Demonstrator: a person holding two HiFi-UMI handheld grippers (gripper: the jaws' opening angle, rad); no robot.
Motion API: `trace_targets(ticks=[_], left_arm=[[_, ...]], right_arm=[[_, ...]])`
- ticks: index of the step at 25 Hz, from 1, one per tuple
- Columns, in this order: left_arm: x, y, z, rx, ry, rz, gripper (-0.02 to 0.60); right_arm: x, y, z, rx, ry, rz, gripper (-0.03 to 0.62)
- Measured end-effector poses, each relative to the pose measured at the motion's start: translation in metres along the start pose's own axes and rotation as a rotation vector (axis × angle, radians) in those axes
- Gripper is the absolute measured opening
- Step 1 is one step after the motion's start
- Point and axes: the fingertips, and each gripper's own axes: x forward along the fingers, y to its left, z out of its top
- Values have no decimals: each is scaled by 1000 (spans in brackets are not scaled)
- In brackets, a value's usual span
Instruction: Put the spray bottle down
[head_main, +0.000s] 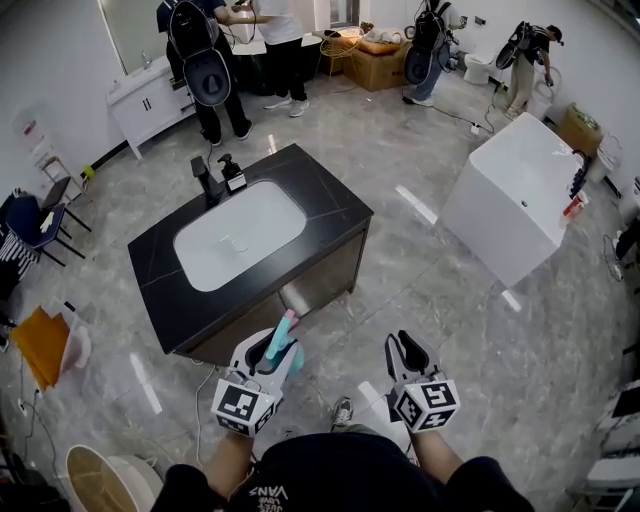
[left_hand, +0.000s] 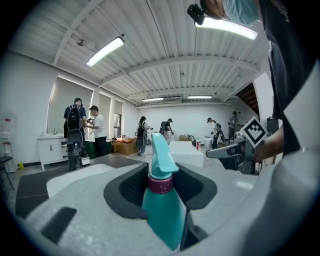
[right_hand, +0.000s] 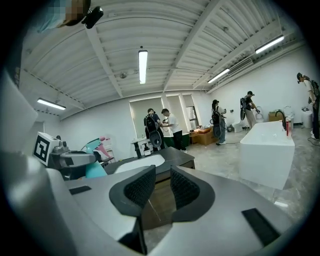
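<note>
Gripping a teal spray bottle (left_hand: 161, 200) in the left fingers (left_hand: 125, 190), in the air just short of a black table (head_main: 330, 215) with a white sink (head_main: 240, 238); holding the right fingers (right_hand: 140, 187) narrowly apart, empty; grey marble floor (head_main: 430, 300) below, white bathtub (head_main: 510, 190) at right

Left tool (head_main: 275, 350) clamped on spray bottle (head_main: 283, 333); right tool (head_main: 403, 348) empty, jaws slightly apart; both forward, side by side.

The bottle (left_hand: 163, 202) is teal plastic, with a magenta collar at the neck, a teal spray head and a pink trigger. It stands about upright, off any surface, clamped at its body between the jaws of the left gripper (head_main: 272, 350), nozzle pointing ahead towards the black counter (head_main: 330, 215).
</note>
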Motion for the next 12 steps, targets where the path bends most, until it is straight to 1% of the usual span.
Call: trace_targets(ticks=[6, 12], left_arm=[[30, -10, -1, -15, 3, 25, 156], [48, -13, -1, -25, 25, 40, 156]], right_arm=[[13, -30, 6, -15, 11, 33, 77], [20, -46, 4, 4, 26, 46, 77]])
